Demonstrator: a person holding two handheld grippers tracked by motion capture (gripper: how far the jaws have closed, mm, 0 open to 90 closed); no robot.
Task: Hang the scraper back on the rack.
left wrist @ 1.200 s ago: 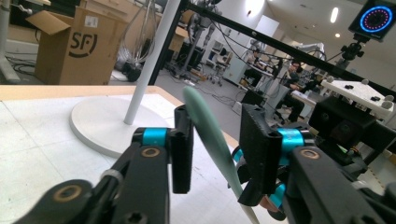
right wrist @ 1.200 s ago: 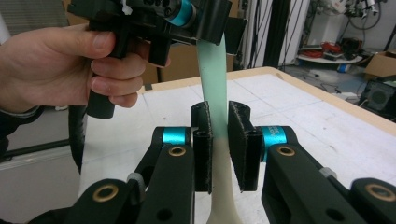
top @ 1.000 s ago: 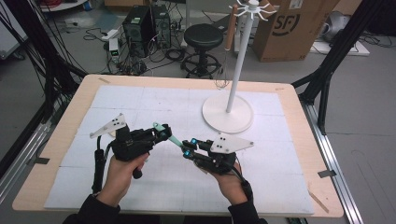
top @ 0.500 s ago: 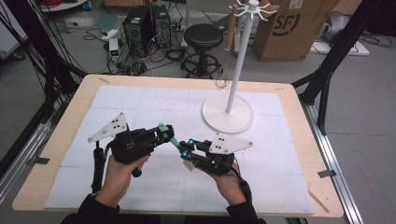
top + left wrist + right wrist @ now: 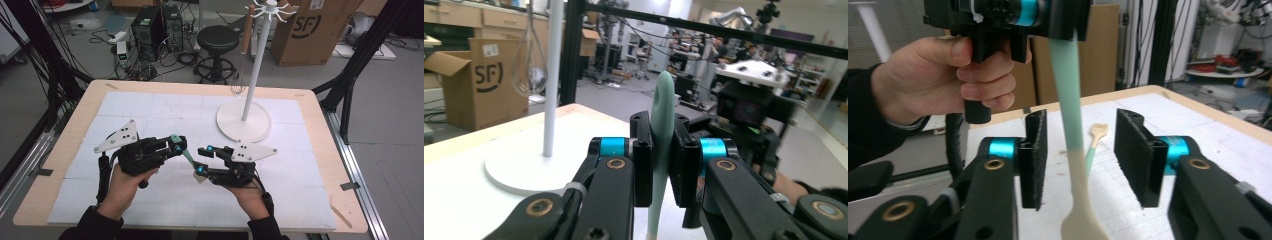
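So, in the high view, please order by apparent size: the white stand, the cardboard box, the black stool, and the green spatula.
Largest to smallest in the high view:
1. White stand
2. Cardboard box, partly cut off by the frame, so its place against the stand is unsure
3. Black stool
4. Green spatula
The box and stool stand farther from the camera.

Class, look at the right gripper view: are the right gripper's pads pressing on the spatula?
No. The right gripper stands open, with gaps on both sides of the spatula.
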